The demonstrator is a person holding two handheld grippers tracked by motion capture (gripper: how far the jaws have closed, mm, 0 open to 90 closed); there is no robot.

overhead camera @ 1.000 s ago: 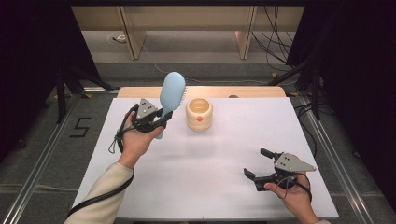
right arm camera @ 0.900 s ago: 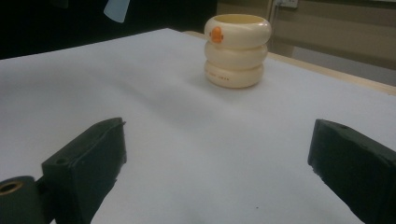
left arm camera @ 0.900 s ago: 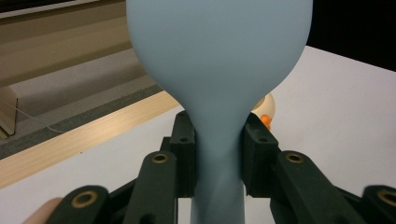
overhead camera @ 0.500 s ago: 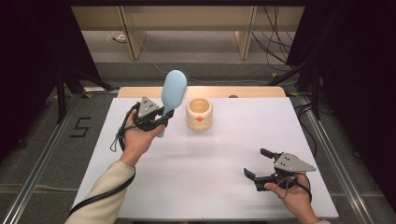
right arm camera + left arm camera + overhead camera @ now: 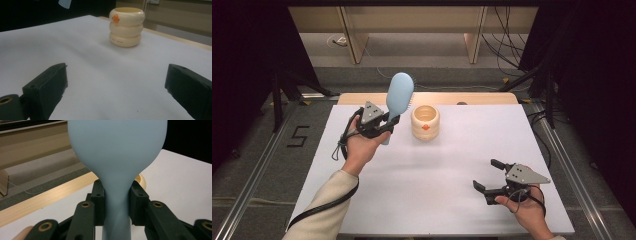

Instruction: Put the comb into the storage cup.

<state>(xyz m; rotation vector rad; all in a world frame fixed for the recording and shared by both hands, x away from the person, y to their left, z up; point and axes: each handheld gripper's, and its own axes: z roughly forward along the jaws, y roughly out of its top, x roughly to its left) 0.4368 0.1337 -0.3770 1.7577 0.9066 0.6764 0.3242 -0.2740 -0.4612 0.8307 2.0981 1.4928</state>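
Left tool (image 5: 388, 121) clamped on neck of blue hairbrush (image 5: 399, 96), head up, bristles facing away from me, whole brush lifted off bench (image 5: 377, 200). Cream ribbed cup (image 5: 425, 122) just right of that tool, standing upright. Right tool (image 5: 487, 175) wide open, nothing in it, low over bench, well apart from cup. My worry: neck is smooth and tapered, so brush could pivot or slide in jaws. Swing toward cup too low and handle end clips rim, tips it over.
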